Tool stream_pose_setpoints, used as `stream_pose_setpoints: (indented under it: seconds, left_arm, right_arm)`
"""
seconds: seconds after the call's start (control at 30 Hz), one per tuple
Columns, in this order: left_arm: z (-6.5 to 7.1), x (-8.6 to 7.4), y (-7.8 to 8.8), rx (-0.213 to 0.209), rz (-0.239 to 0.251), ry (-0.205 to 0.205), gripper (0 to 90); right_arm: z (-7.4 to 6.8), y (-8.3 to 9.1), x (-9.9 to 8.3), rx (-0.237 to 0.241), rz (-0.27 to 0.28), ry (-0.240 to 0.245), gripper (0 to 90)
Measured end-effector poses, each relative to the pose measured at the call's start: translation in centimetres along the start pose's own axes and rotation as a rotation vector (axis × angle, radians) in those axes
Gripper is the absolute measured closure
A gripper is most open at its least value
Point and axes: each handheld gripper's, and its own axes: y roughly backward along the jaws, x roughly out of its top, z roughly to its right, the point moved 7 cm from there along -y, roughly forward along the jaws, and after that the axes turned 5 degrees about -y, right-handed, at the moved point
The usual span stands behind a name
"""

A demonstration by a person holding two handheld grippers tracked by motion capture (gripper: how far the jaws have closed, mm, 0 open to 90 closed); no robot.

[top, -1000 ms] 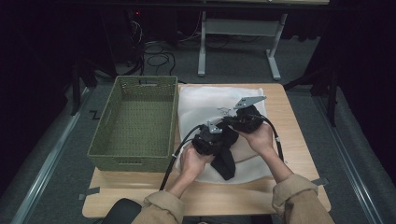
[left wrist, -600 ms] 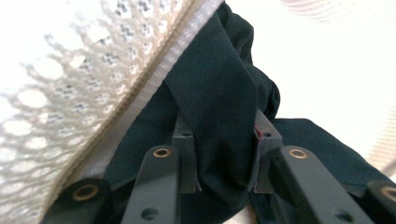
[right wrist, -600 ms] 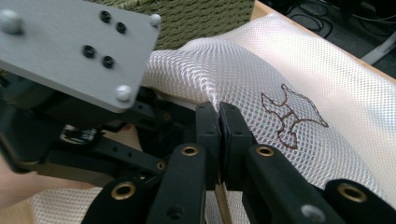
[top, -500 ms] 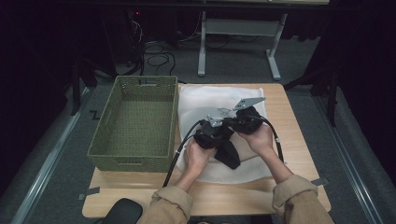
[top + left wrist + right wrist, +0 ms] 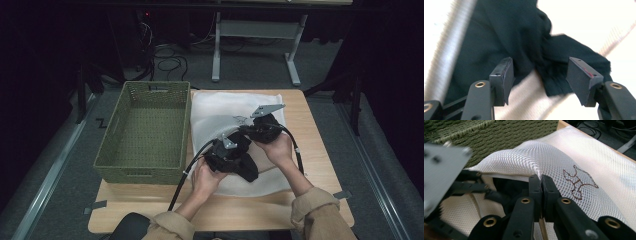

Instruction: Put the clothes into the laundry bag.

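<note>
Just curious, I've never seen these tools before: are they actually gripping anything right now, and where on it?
The right gripper pinches the white mesh bag at its opening's upper edge. The left gripper has just been opening; the black garment lies unpinched between its fingers.

Basket point(image 5: 145, 130) left of mesh bag point(image 5: 225, 107) (garment point(image 5: 247, 167) seemingly atop)

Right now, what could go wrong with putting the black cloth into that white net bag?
The left gripper has just been opening, its jaws apart with the black cloth loose between them, so the cloth may slide back out. The right gripper pinches only the edge of the white mesh bag; if that slips, the opening could drop shut.
</note>
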Motion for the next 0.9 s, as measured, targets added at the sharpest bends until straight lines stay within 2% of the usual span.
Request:
stream_pose_setpoints:
  seconds: [0.1, 0.17, 0.27, 0.5, 0.63, 0.7, 0.77, 0.9]
  left_arm:
    - [0.9, -0.8, -0.6, -0.021, -0.039, -0.028, 41.4]
    - [1.3, -1.1, -1.2, -0.044, -0.055, -0.025, 43.1]
    - [1.8, -1.3, -2.1, -0.058, -0.075, -0.029, 45.0]
    - [1.7, -1.3, -3.3, -0.101, -0.093, 0.02, 50.8]
    - [1.6, -1.2, -3.4, -0.138, -0.109, 0.031, 62.7]
    - [1.6, -1.1, -3.4, -0.136, -0.112, 0.022, 69.8]
    - [1.7, -1.1, -3.4, -0.119, -0.109, -0.009, 77.6]
    - [1.7, -1.0, -3.4, -0.069, -0.104, -0.052, 81.0]
  right_arm:
    - [-0.1, -0.2, 0.0, 0.001, -0.002, -0.008, 88.7]
    - [-0.1, -0.2, 0.1, -0.002, -0.002, -0.011, 88.7]
    - [-0.1, -0.2, 0.0, -0.002, -0.002, -0.008, 88.7]
    - [0.0, 0.0, -0.1, -0.002, -0.007, -0.008, 88.7]
    - [-0.2, -0.1, 0.0, 0.0, -0.007, 0.0, 88.7]
    - [-0.2, -0.2, 0.0, 0.001, -0.008, -0.005, 88.7]
    - [-0.1, -0.1, 0.0, -0.001, -0.007, 0.0, 88.7]
    - [-0.1, 0.2, 0.0, -0.004, -0.006, 0.004, 88.7]
